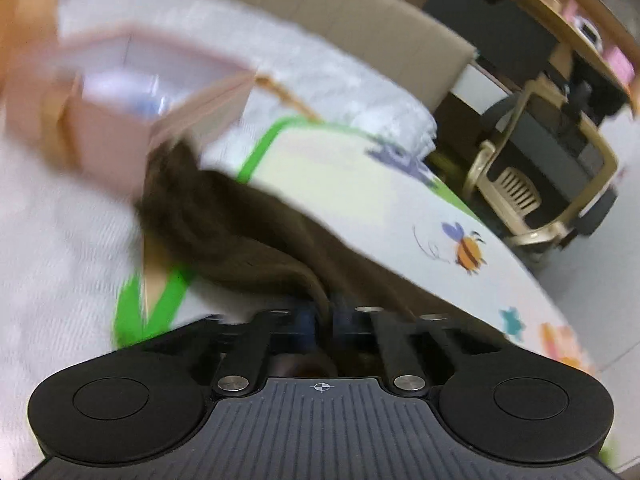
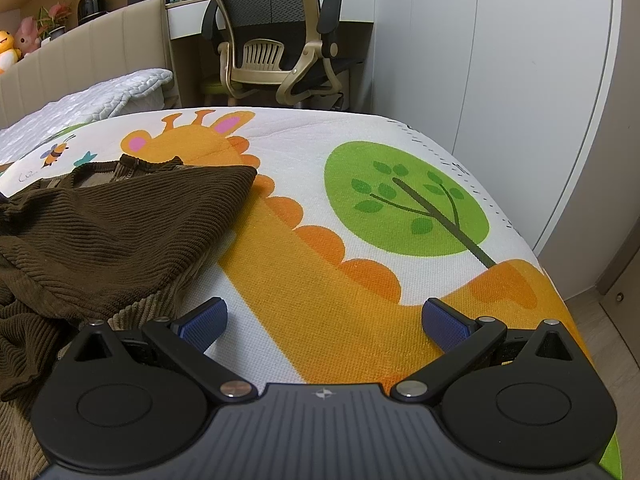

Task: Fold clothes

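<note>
The left gripper (image 1: 325,316) pinches a fold of the brown corduroy garment (image 2: 120,216), apparently lifting it to start a fold; that view is blurred. The right gripper (image 2: 323,320) hovers spread, just right of the garment, over the giraffe-print mat (image 2: 400,208). No legible writing.

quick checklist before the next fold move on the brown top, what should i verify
1. Left gripper holds the brown top: ok, cloth is pinched between the closed fingers.
2. Right gripper free to grab: ok, fingers spread wide over the mat, holding nothing.
3. Top lying flat: not ok, it is bunched and wrinkled.
4. Room on the mat to the right of the top: ok.
5. Pink box clear of the lifted cloth: cannot tell, left view is blurred.
</note>
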Motion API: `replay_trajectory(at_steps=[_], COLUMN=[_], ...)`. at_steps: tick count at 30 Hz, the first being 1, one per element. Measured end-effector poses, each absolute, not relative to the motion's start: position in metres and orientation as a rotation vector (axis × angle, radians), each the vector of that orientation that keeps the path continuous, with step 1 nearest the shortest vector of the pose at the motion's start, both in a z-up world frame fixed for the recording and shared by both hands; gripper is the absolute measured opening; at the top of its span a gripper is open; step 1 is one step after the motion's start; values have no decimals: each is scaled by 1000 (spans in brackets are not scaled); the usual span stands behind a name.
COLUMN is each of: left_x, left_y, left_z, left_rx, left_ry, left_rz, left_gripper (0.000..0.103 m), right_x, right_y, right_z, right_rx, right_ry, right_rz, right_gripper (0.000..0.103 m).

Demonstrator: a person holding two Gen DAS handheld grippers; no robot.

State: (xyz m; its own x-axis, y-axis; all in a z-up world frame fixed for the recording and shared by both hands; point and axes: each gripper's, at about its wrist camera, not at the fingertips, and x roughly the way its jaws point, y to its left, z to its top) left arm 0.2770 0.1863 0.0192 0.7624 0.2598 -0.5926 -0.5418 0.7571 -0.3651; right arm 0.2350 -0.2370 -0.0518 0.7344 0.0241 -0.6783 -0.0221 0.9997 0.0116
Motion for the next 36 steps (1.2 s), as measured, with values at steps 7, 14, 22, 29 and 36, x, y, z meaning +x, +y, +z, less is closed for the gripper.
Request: replay_trajectory(at_steps=[7, 14, 22, 29, 36], left_x=[263, 249, 247, 284, 244], left_y=[58, -2, 30, 40, -72], left_z=[61, 30, 37, 39, 34], left_rx=[85, 193, -109, -245, 507], left_ry=[337, 532, 625, 539, 387], left_rz=[41, -320, -307, 9, -333], left_gripper=[6, 39, 79, 15, 29], right_x=[235, 236, 235, 236, 235], right_y=[-237, -237, -236, -237, -237], right_z=[-52, -52, -52, -52, -52], right_rx=[3, 1, 0, 3, 5], right_ry=[746, 749, 747, 745, 745], right_rz=[27, 26, 24, 25, 26], right_gripper=[103, 103, 103, 103, 103])
